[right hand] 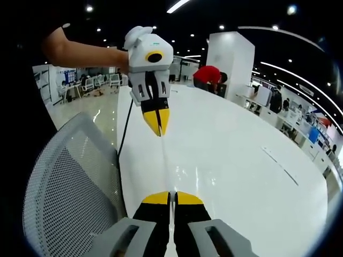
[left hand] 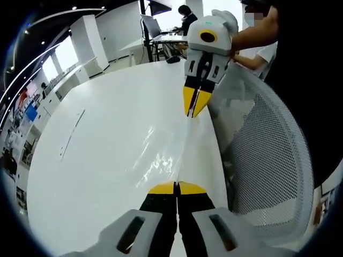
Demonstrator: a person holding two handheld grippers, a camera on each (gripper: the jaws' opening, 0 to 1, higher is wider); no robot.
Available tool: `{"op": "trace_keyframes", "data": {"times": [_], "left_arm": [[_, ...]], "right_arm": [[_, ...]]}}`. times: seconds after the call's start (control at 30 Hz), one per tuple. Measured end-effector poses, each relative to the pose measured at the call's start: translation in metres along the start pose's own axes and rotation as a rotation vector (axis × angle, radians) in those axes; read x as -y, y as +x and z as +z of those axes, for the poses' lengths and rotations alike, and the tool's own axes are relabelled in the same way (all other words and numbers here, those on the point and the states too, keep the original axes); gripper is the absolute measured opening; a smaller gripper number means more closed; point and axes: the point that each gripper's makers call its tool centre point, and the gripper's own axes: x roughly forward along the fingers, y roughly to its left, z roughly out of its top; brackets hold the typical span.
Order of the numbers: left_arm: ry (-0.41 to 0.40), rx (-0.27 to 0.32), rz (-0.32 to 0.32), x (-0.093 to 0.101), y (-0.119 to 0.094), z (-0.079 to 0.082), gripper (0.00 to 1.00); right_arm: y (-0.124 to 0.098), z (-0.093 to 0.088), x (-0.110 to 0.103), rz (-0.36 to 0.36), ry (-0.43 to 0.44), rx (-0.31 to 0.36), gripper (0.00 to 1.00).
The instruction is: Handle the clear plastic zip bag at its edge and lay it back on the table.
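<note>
Claws [left hand: 176, 187] [right hand: 172, 197] clamped on zip bag [left hand: 163, 155]

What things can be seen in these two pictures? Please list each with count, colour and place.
zip bag: one, clear, stretched between both grippers above the table
table: one, white, glossy, under the bag
mesh chair: one, white, beside the table edge
black cable: one, along the table edge
people: several, at desks in the background
left gripper: yellow tips, shut on the bag edge
right gripper: yellow tips, shut on the opposite edge
</note>
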Motion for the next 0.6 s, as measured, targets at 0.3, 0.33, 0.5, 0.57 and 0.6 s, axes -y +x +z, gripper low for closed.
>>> {"op": "trace_keyframes", "data": {"times": [0.3,0.33,0.5,0.57,0.6], "left_arm": [[0.002,0.001,0.001,-0.0004,-0.0007,0.0006,0.0],[0.002,0.001,0.001,-0.0005,-0.0008,0.0004,0.0],[0.0,0.002,0.0,-0.0012,-0.0014,-0.0004,0.0],[0.0,0.002,-0.001,-0.0012,-0.0016,-0.0004,0.0],[0.0,0.002,0.0,-0.0013,-0.0017,-0.0004,0.0]], "right_arm": [[-0.0006,-0.0007,0.002,-0.005,0.004,-0.001,0.0],[-0.0006,-0.0007,0.002,-0.005,0.003,-0.001,0.0],[-0.0009,-0.0008,0.0027,-0.008,0.005,-0.001,0.0],[-0.0012,-0.0009,0.0028,-0.008,0.005,-0.001,0.0],[-0.0014,-0.0009,0.0028,-0.008,0.006,-0.001,0.0]]}}
